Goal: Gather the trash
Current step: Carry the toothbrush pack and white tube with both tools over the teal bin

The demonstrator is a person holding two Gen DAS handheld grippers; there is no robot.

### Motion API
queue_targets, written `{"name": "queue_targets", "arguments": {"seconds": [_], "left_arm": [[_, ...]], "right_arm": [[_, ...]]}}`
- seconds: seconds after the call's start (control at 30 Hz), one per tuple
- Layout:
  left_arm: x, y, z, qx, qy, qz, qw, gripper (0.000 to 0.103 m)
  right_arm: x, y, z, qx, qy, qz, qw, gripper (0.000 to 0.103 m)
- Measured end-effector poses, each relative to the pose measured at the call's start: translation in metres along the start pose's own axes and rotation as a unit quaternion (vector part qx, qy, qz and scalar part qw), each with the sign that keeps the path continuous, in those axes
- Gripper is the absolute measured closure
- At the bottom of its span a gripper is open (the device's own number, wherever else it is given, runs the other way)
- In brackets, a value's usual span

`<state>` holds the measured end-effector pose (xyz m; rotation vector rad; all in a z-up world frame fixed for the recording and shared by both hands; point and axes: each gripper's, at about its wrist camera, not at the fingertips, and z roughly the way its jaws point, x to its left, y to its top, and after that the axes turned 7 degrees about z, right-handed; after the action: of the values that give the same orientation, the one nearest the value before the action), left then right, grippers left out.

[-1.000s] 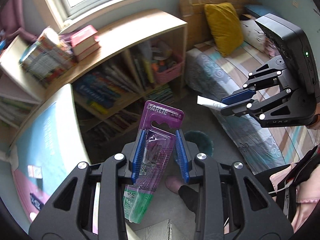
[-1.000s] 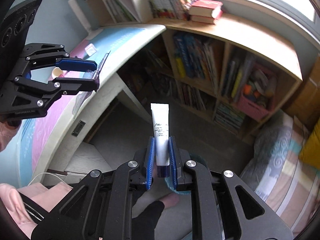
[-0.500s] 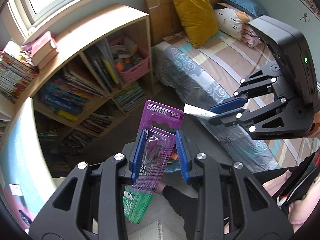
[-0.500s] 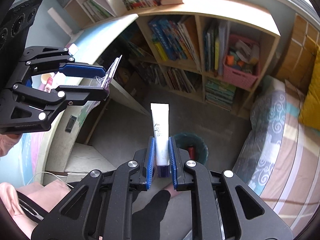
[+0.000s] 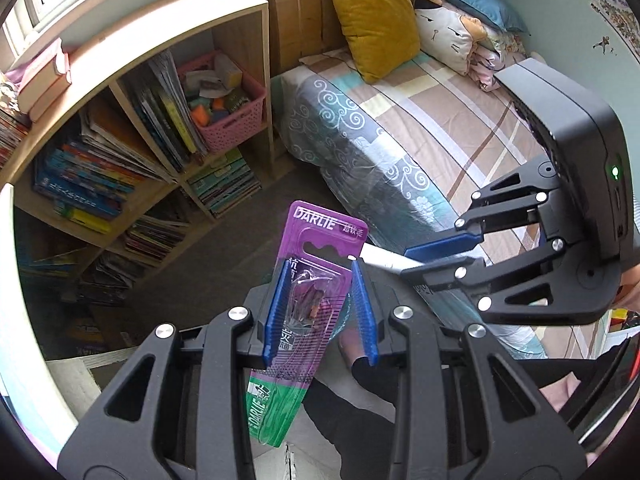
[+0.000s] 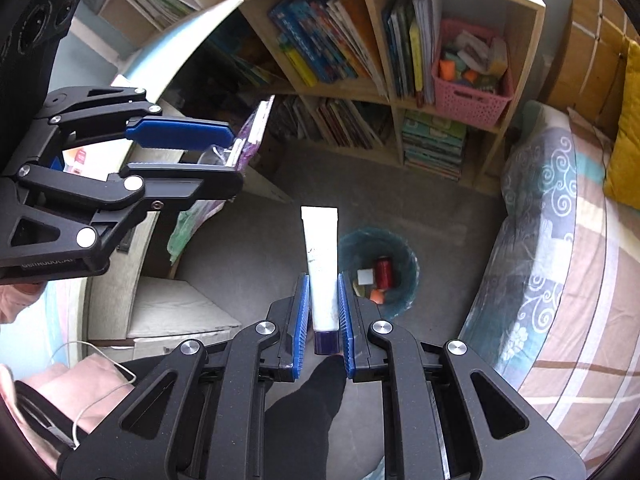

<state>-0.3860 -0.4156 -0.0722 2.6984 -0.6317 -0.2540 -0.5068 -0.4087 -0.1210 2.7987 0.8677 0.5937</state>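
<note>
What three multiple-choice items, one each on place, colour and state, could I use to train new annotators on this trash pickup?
1. Where is the round teal trash bin?
A. On the striped bed
B. On the grey floor
C. In the bookshelf

2. What colour is the plastic basket in the wooden bookshelf?
A. Pink
B. Black
C. Yellow

3. The right gripper is:
A. Empty
B. Out of view
C. Shut on a white tube

Key: 1 B, the bin stands on the floor beside the bed; 2 A, its lattice walls are pink; 3 C, both blue fingers press the tube.
</note>
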Motion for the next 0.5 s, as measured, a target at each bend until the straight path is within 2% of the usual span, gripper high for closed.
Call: {"name": "queue_targets", "arguments": {"seconds": [0.5], "left_arm": [[0.012, 0.001, 0.027, 0.015, -0.025, -0.017, 0.9994, 0.074]], "right_arm": [[-0.014, 0.006, 0.019, 0.023, 0.000, 0.015, 1.000, 0.087]]}}
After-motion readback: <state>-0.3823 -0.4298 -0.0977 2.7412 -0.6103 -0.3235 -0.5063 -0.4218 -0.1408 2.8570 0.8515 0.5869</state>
